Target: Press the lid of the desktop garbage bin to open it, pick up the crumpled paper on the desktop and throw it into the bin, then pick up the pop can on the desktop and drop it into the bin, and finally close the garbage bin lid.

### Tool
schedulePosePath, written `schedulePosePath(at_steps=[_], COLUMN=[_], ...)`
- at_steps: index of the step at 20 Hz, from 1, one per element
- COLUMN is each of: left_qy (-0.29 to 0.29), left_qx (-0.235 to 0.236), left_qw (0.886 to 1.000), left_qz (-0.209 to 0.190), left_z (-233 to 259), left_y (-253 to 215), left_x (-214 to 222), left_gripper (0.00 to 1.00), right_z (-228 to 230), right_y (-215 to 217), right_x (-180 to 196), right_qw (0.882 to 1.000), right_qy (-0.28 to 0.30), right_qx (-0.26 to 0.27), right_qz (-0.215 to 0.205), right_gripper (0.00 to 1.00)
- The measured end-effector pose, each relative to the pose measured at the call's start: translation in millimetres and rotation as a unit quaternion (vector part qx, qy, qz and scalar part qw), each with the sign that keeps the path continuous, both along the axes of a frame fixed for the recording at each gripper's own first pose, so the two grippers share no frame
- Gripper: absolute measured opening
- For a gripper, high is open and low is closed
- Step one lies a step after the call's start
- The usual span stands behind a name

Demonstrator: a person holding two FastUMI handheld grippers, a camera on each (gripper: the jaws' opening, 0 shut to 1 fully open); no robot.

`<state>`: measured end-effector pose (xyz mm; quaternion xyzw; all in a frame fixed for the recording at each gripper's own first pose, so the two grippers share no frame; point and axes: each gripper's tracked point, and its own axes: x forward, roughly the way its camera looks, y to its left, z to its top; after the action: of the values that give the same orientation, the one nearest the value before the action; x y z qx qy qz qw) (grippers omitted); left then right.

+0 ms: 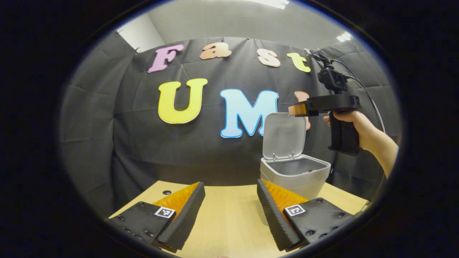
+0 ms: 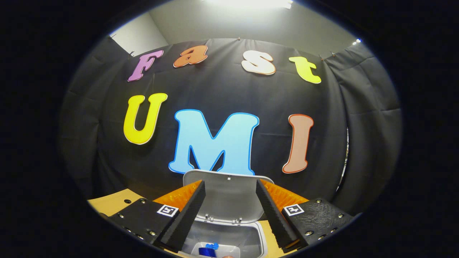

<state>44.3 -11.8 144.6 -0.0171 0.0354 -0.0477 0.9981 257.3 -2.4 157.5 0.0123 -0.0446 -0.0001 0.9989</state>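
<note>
The grey desktop bin stands at the back right of the wooden table with its lid raised upright. My left gripper hovers open low over the table, nothing between its fingers. A hand holds my right gripper high over the bin, level with the lid's top edge. In the right gripper view that gripper is open and empty, with the upright lid straight ahead and the bin's open mouth below. A blue thing that looks like the pop can lies inside the bin.
The black cloth wall hangs close behind the bin. The table's back edge has a small round hole at the left. A cable trails from the right gripper's handle. Bare tabletop lies left of the bin.
</note>
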Motion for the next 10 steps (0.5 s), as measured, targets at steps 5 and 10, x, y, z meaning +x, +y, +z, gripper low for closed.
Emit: schedulePosePath(at_steps=[5, 10], left_qy=[-0.001, 0.002], left_qx=[0.0, -0.01], left_qw=[1.0, 1.0], left_qz=[-0.003, 0.006], left_z=[1, 6], left_y=[1, 0], left_x=[20, 33], left_gripper=[0.95, 0.95], right_z=[18, 24], right_y=[-4, 2], right_x=[25, 49], right_qw=[1.0, 1.0], right_qy=[-0.006, 0.001], right_qx=[0.0, -0.002], right_qz=[-0.012, -0.006], right_gripper=[0.91, 0.91])
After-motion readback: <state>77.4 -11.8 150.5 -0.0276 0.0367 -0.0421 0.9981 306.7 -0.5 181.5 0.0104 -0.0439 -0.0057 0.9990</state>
